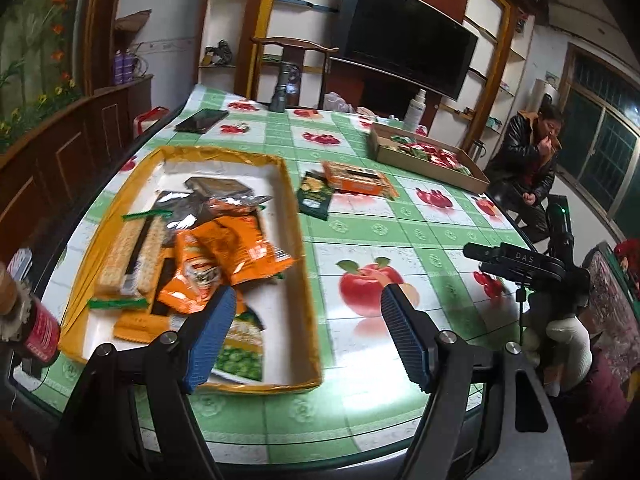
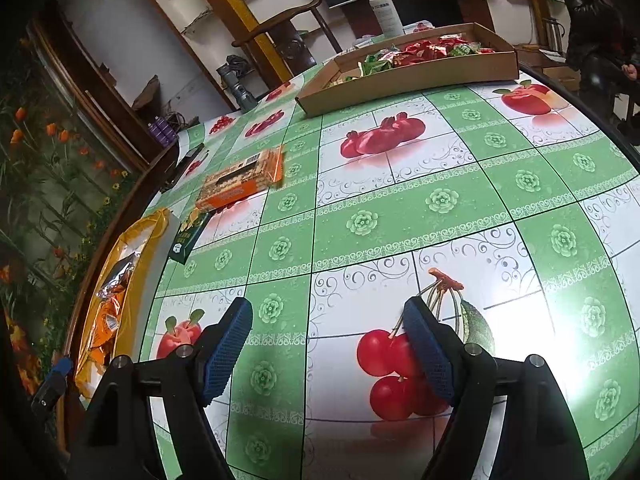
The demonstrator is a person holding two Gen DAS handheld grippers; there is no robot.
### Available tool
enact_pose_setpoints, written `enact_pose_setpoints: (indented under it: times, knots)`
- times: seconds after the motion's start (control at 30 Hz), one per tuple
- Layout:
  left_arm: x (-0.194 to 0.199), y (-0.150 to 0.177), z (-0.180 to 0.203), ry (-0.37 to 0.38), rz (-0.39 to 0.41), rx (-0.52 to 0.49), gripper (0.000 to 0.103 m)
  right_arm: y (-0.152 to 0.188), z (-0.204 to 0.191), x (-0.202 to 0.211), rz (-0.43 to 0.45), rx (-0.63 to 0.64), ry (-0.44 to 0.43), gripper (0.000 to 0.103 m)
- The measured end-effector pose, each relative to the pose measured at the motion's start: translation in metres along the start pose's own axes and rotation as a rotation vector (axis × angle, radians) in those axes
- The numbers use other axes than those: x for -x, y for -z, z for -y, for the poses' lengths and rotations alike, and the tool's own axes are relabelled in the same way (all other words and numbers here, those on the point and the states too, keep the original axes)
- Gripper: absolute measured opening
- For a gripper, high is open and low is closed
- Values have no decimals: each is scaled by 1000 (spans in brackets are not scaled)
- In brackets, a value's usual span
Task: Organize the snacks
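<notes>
Two loose snacks left mid-frame beyond the yellow tray (image 1: pixel 298 216): dark green packet (image 1: pixel 316 195), light, crinkly, best pinched by an edge, and stiffer orange cracker pack (image 1: pixel 358 181); left gripper (image 1: pixel 307 332) and right gripper (image 2: pixel 328 350) both apart, empty.

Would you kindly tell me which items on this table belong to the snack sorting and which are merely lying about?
Part of the job:
yellow tray of snack packets
orange cracker pack
dark green packet
cardboard tray of red and green sweets
left claw and right claw, both open and empty

Lying about:
phone
spray bottle
flashlight
</notes>
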State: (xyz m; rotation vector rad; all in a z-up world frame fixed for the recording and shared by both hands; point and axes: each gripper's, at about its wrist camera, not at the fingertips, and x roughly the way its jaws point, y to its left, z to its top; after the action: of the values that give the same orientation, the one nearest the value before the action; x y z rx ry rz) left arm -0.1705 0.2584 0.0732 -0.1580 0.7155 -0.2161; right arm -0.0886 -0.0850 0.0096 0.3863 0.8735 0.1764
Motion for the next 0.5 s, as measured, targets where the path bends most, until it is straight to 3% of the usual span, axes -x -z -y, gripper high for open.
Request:
enact_pose_setpoints:
  times: [0.17, 0.5]
  knots:
    - [0, 3, -8, 29, -15, 39, 75, -2, -8, -2, -19, 38, 24, 83]
    - [9, 0, 0, 82, 51, 26, 75, -53, -75, -1, -35, 218, -95, 83]
